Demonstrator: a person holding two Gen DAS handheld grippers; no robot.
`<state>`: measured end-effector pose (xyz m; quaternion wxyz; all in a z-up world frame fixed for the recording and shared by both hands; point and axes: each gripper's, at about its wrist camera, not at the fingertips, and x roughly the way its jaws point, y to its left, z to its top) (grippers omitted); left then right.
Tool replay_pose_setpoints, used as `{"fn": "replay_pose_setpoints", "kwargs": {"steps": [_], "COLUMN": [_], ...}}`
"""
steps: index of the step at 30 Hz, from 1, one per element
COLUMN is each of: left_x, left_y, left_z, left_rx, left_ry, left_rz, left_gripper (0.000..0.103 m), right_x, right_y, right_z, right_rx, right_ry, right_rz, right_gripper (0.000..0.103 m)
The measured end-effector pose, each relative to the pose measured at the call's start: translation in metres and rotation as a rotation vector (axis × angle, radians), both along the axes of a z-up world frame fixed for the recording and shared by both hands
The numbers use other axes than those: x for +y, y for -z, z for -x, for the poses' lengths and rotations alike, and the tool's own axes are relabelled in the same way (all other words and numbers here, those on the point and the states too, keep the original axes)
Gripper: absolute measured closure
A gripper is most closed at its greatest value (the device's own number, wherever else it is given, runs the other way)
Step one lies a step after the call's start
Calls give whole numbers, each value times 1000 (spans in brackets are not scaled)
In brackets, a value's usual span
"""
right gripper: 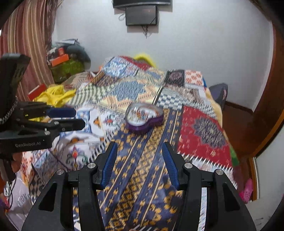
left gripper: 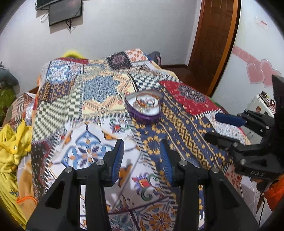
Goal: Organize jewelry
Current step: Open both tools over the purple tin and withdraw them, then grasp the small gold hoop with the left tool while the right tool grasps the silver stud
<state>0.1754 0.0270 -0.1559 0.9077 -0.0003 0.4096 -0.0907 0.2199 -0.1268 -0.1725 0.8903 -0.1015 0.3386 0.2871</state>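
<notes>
A heart-shaped purple jewelry box [left gripper: 144,108] with a clear lid lies on the patchwork bedspread [left gripper: 99,92]; small coloured pieces show through the lid, blurred. In the right wrist view the jewelry box [right gripper: 144,118] sits ahead of my right gripper [right gripper: 140,147], well beyond its blue pads. My left gripper [left gripper: 142,144] stands open over the bedspread, short of the box, nothing between its fingers. My right gripper [left gripper: 215,127] also shows at the right edge of the left wrist view, open and empty. The left gripper [right gripper: 78,118] appears at the left of the right wrist view.
The bedspread [right gripper: 138,177] covers a bed. Yellow cloth [left gripper: 12,152] lies bunched at its left side. A dark wooden door [left gripper: 211,40] stands at the back right. Cluttered boxes [right gripper: 65,62] sit by a striped curtain [right gripper: 24,40]. A dark screen [right gripper: 142,15] hangs on the wall.
</notes>
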Motion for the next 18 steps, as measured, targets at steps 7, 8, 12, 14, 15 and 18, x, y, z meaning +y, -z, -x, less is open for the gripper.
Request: {"fn": "replay_pose_setpoints", "kwargs": {"steps": [7, 8, 12, 14, 15, 18], "left_x": [-1, -1, 1, 1, 1, -1], "left_y": [17, 18, 23, 24, 24, 24], "left_z": [14, 15, 19, 20, 22, 22], "left_rx": [34, 33, 37, 35, 28, 22], "left_ry": [1, -4, -12, -11, -12, -6], "left_rz": [11, 10, 23, 30, 31, 35], "left_gripper": [62, 62, 62, 62, 63, 71], "right_x": [9, 10, 16, 19, 21, 27], "right_y": [38, 41, 50, 54, 56, 60], "right_z": [13, 15, 20, 21, 22, 25], "right_rx": [91, 92, 102, 114, 114, 122], "right_ry": [-37, -41, -67, -81, -88, -117], "right_rz": [34, 38, 39, 43, 45, 45], "right_gripper": [55, 55, 55, 57, 58, 65]}}
